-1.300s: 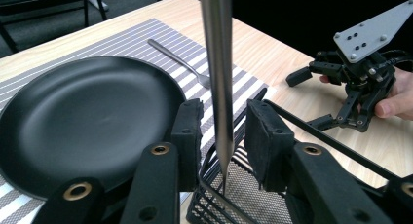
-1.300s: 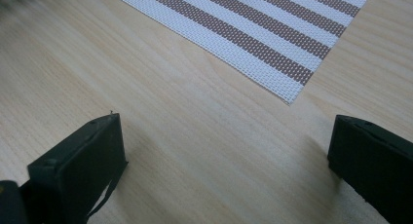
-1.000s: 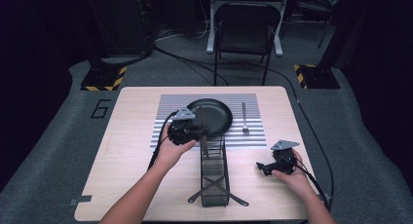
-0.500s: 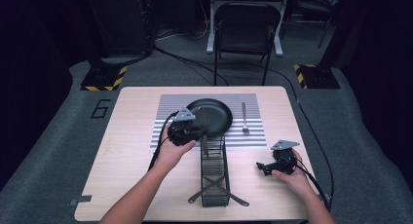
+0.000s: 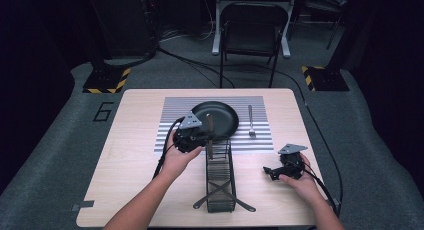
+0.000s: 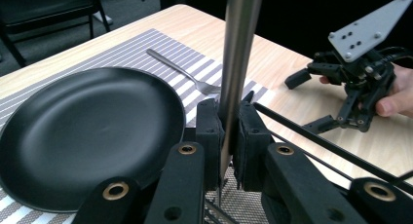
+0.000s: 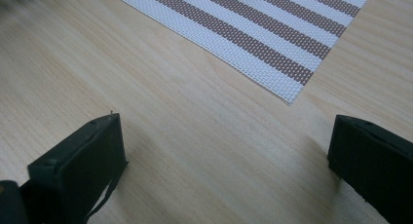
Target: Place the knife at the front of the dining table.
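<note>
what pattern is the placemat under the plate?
Grey and white stripes on the placemat, clearest in the high view; the plate is black.

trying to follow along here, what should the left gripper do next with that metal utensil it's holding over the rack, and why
Probably lift it straight up a little more. The left gripper is shut on the metal utensil, upright, its lower end down at the wire rack. The black plate and fork lie just beyond.

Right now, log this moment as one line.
left gripper: shut on utensil, upright over caddy | right gripper: open, idle on table | plate and fork: on mat
</note>
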`<state>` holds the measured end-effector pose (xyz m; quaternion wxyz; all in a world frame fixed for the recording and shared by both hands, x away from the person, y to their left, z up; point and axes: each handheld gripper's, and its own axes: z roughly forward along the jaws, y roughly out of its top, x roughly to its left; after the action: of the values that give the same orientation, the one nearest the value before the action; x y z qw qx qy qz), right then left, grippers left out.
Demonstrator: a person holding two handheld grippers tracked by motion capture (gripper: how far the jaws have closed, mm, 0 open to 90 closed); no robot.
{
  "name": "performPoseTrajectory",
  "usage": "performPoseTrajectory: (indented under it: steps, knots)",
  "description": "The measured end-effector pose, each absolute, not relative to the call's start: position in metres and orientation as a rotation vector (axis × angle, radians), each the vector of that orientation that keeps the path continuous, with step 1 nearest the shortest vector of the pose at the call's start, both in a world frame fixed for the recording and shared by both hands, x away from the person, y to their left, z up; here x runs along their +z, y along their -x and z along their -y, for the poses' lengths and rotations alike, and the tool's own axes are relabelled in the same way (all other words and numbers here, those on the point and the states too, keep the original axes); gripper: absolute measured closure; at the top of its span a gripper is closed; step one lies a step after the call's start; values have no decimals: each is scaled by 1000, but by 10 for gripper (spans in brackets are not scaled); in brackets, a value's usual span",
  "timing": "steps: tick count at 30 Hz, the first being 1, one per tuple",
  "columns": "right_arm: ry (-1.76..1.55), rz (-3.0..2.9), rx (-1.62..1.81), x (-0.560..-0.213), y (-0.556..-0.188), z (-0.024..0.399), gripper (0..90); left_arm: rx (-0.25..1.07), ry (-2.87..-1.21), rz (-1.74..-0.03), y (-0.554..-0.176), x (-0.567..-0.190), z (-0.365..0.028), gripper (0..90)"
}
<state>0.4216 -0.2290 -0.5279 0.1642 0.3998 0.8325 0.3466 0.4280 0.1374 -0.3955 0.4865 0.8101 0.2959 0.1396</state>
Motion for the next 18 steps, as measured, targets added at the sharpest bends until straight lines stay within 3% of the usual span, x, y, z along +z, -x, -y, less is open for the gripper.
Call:
performPoseTrajectory:
  steps: [9, 18]
  knots:
    - [-1140, -2373, 988, -528, -422, 229, 0, 318, -1985, -707, -426, -385, -134, 827]
    - [-1140, -2373, 987, -528, -422, 229, 0, 343, -1945, -713, -420, -348, -140, 828]
